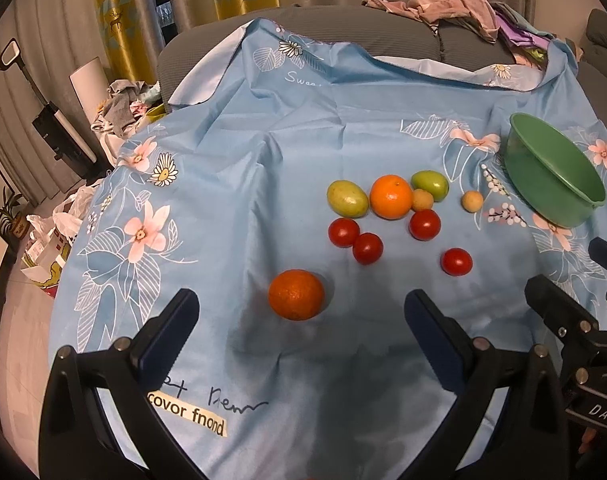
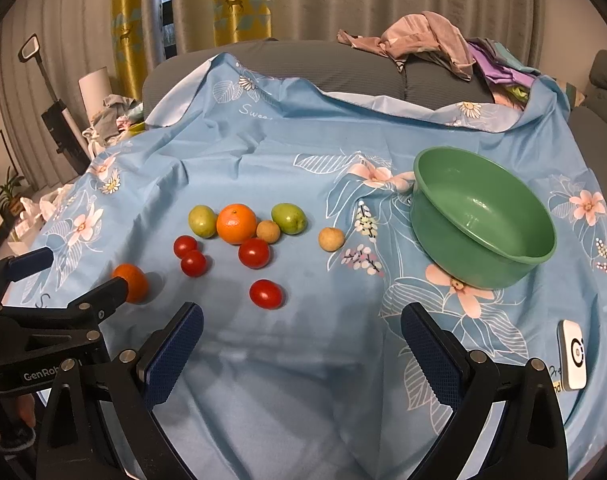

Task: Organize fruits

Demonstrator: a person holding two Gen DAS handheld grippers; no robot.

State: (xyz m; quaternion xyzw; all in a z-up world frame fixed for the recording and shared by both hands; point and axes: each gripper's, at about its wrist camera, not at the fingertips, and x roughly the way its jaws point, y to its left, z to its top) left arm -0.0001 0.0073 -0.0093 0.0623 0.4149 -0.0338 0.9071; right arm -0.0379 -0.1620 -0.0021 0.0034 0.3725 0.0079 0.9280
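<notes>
Ten small round fruits lie loose on a smooth, creased light-blue cloth (image 1: pixel 263 168) printed with pink flowers, which covers the surface. The left gripper (image 1: pixel 301 320) hangs low with its fingers (image 1: pixel 171 332) spread wide apart, holding nothing. These are black plastic with blue ridged pads. Just ahead of the gap between them sits a dimpled, deep-orange orange (image 1: pixel 296 294), apart from both pads.

Farther ahead of the left fingers is a cluster: two glossy red tomatoes (image 1: pixel 355 240) touching each other, a third tomato (image 1: pixel 424 224), a brighter orange (image 1: pixel 390 197), two smooth green oval fruits (image 1: pixel 347 198) flanking it, and a small tan ball-shaped fruit (image 1: pixel 422 200) against the orange. A second tan fruit (image 1: pixel 472 201) sits alone.

The right gripper (image 2: pixel 301 320) also has its fingers (image 2: pixel 175 344) wide apart and empty. A fourth tomato (image 2: pixel 266 294) lies just ahead of its left finger. Ahead of its right finger, a smooth green plastic bowl (image 2: pixel 483 256) sits tilted. A white device (image 2: pixel 574 354) lies outside that finger.
</notes>
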